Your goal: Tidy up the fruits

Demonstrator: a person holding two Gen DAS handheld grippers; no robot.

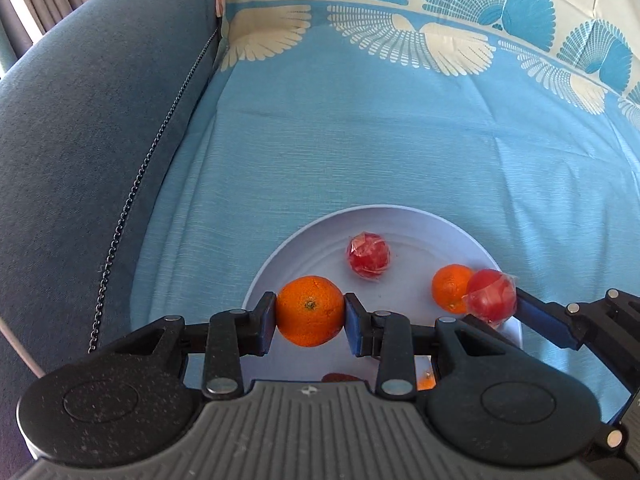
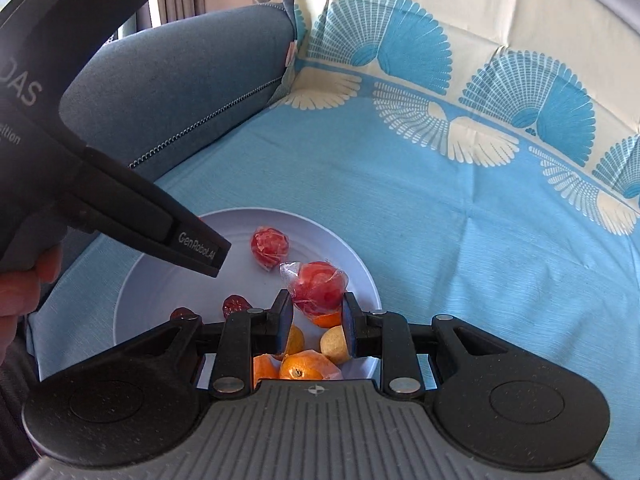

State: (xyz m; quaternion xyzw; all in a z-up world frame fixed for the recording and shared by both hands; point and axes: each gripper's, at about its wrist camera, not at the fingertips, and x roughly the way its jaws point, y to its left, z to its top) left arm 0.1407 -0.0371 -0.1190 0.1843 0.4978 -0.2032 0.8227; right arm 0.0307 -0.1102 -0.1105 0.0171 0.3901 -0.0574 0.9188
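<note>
Both grippers arrive over the plate, each with one fruit yet to set down.

The left gripper (image 1: 310, 311) has its fingers clamped on an orange (image 1: 310, 310); the right gripper (image 2: 316, 314) pinches a plastic-wrapped red fruit (image 2: 318, 286). The white plate (image 1: 400, 220) on the blue cloth (image 1: 360, 140) already holds several fruits, crowding its near side; a grey cushion (image 1: 100, 120) lies left.

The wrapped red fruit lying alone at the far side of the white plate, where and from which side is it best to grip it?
Grip the wrapped red fruit across its round middle, coming from above with one finger on each side. It lies alone on the white plate, so both flanks seem free. The loose plastic wrap may slip; close on the firm body, not the crinkled film.
</note>
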